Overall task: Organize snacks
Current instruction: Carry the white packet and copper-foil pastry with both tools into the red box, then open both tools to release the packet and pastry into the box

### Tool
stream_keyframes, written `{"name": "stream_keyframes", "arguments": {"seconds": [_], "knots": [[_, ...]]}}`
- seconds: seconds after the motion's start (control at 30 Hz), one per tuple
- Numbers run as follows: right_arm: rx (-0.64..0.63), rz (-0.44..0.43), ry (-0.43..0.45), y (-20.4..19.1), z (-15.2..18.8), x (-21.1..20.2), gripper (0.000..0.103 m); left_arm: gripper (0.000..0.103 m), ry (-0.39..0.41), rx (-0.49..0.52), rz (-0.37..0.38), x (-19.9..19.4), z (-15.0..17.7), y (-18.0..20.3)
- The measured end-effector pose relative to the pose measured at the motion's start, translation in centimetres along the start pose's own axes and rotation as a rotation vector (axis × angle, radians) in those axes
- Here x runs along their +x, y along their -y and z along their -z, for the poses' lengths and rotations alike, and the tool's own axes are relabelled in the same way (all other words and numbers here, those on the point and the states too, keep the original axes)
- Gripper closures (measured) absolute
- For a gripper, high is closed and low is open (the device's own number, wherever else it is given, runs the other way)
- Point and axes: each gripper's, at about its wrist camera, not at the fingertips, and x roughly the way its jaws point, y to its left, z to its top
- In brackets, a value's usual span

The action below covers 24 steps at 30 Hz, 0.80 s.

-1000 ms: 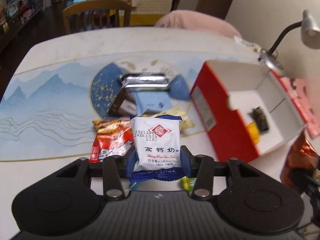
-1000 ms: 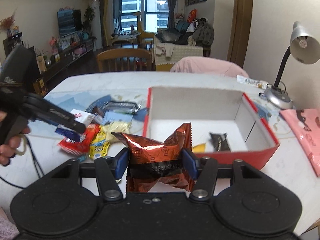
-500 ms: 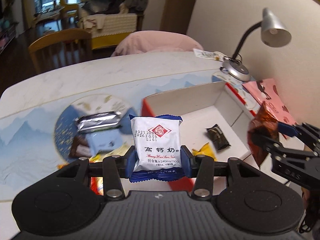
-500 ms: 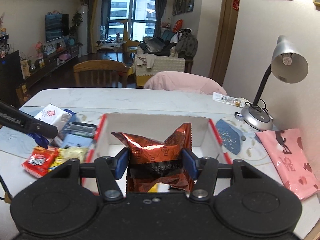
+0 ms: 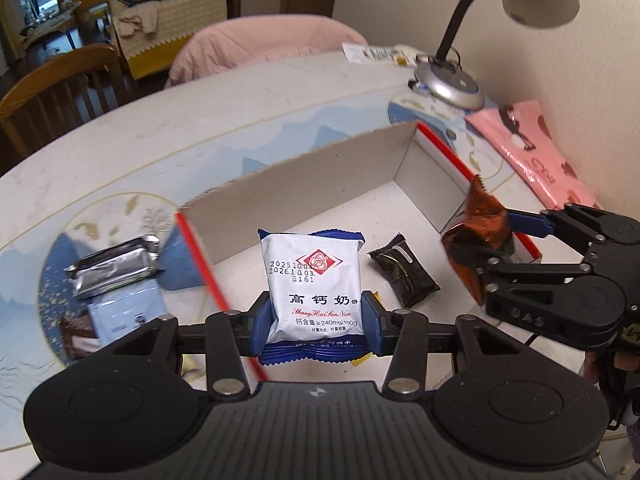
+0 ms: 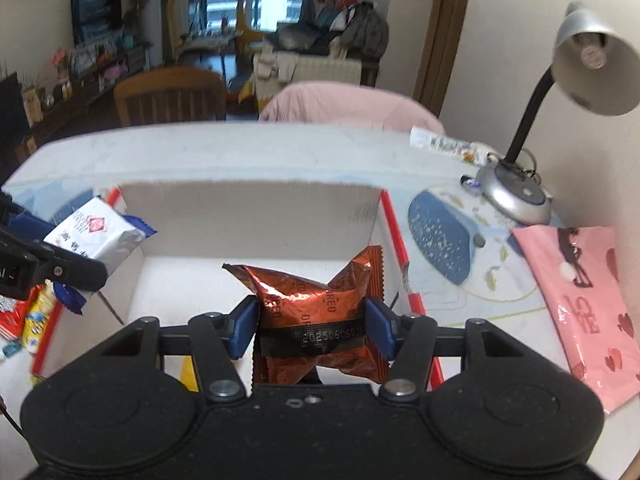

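My left gripper (image 5: 316,320) is shut on a white and blue biscuit packet (image 5: 314,284), held over the left part of the red-sided cardboard box (image 5: 304,184). My right gripper (image 6: 312,326) is shut on a shiny copper-brown snack packet (image 6: 316,300) above the box's (image 6: 248,216) right side. The left wrist view catches that brown packet (image 5: 476,236) and the right gripper (image 5: 484,252) over the box's right wall. A dark wrapped snack (image 5: 404,270) lies on the box floor. The white packet (image 6: 96,236) shows at the left of the right wrist view.
Loose snacks lie left of the box: a silver packet (image 5: 114,268), a pale blue one (image 5: 124,312), red and yellow packets (image 6: 28,316). A desk lamp (image 6: 516,192) and a pink bag (image 6: 588,300) sit to the right. Chairs stand behind the table.
Both grippers have swung from the snack pile and box front to above the box, each still gripping its packet. The left gripper moved right; the box now fills both views.
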Motion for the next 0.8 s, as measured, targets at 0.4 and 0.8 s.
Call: {"name": "stream_keyframes", "arguments": {"seconds": [0.4, 0.8], "knots": [[-0.122, -0.041, -0.138, -0.9, 0.1, 4.4, 0.046, 0.058, -0.181, 0.039, -0.034, 7.2, -2.3, 1.3], [-0.117, -0.052, -0.17, -0.2, 0.6, 5.6, 0.042, 0.056, -0.291, 0.077, -0.042, 9.6, -2.0, 2.3]]}}
